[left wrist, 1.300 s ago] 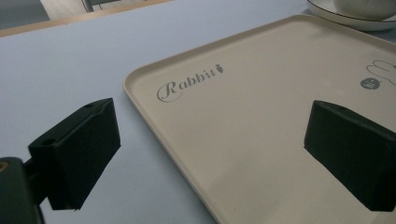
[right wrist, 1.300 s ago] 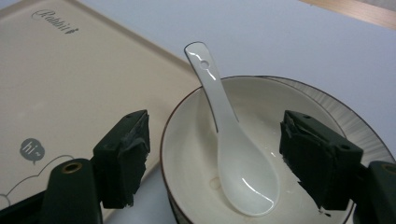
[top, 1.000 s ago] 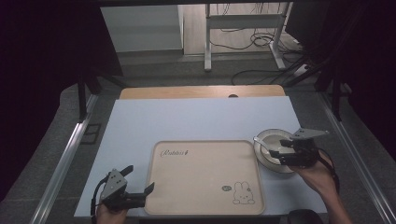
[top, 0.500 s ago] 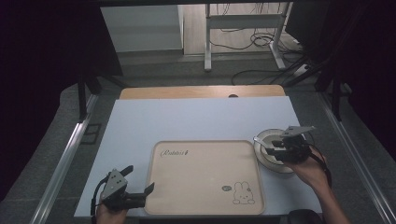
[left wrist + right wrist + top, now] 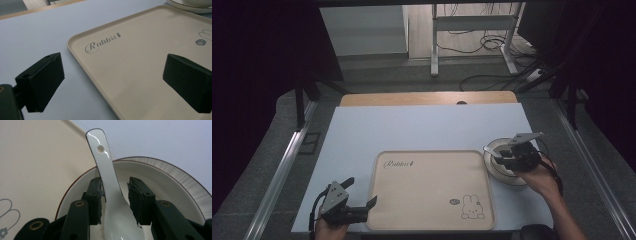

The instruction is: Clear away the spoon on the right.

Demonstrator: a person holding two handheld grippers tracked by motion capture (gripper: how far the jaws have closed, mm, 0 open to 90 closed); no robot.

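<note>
A white ceramic spoon (image 5: 110,185) lies in a white bowl (image 5: 160,177) that stands on a striped saucer (image 5: 190,182), just right of the beige rabbit tray (image 5: 432,200). My right gripper (image 5: 115,195) reaches down into the bowl (image 5: 499,170) with the spoon's handle between its jaws. The jaws have just been closing. The left pad is at the handle's edge and a thin gap remains at the right pad. My left gripper (image 5: 360,191) rests open at the tray's near left corner, with the tray's rim (image 5: 82,60) between its fingers and nothing held.
The tray (image 5: 150,50) sits on a pale blue mat (image 5: 412,130). A wooden board (image 5: 427,98) lies along the mat's far edge. Metal rails (image 5: 282,170) run down both sides of the table. Cables and a frame stand on the floor beyond.
The right gripper has moved left and slightly down into the bowl, and its jaws have narrowed around the spoon handle. The left gripper has stayed put.
</note>
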